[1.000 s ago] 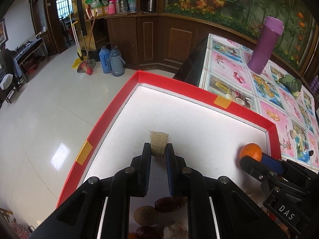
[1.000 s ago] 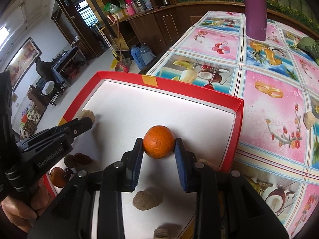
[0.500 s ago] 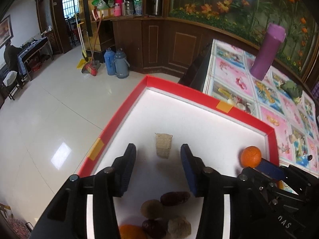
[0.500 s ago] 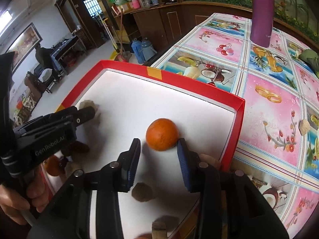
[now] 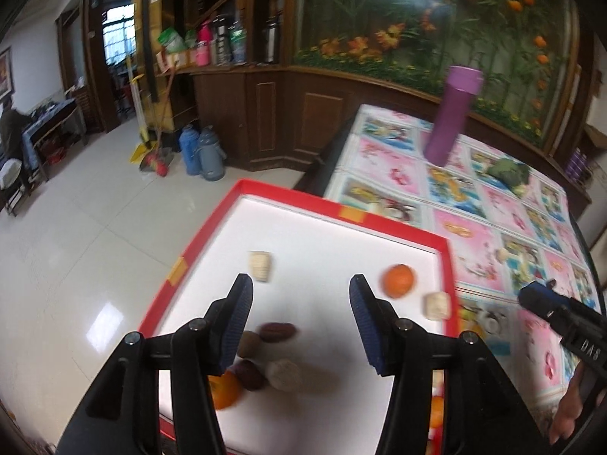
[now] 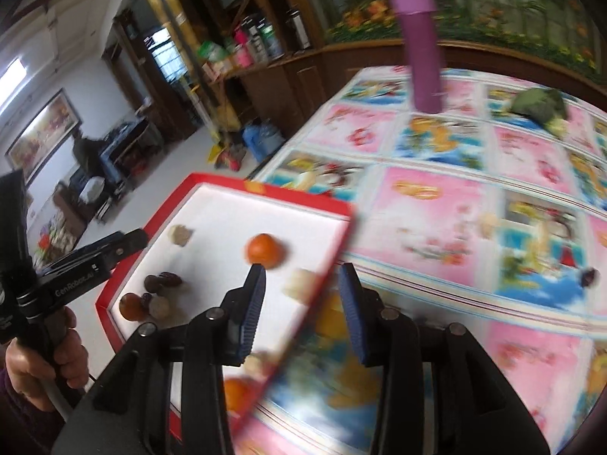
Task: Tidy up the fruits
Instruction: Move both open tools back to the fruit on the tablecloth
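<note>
**A:** Where are the fruits?

**B:** Most lie in the red-rimmed tray with the white floor, which sits at the corner of the counter under a flowered cloth. An orange rests near the tray's far right corner, with a pale block just beside it against the right rim. Another pale block lies alone toward the left rim.

**A:** And the rest?

**B:** A cluster sits at the near left: a dark date, a brown ball, a second dark fruit, a pale round one and a second orange, all touching or nearly so.

**A:** What about the left tool?

**B:** The left tool hangs above the tray, its jaws apart and having just been opening, with nothing between them.

**A:** The right one?

**B:** The right tool is over the tray's right rim, jaws parted, gripping nothing. The view is blurred. The orange lies clear of its fingers, just ahead of the left one.

**A:** Anything else on the counter?

**B:** A purple bottle stands upright at the far side, and a green bundle lies to its right.
</note>
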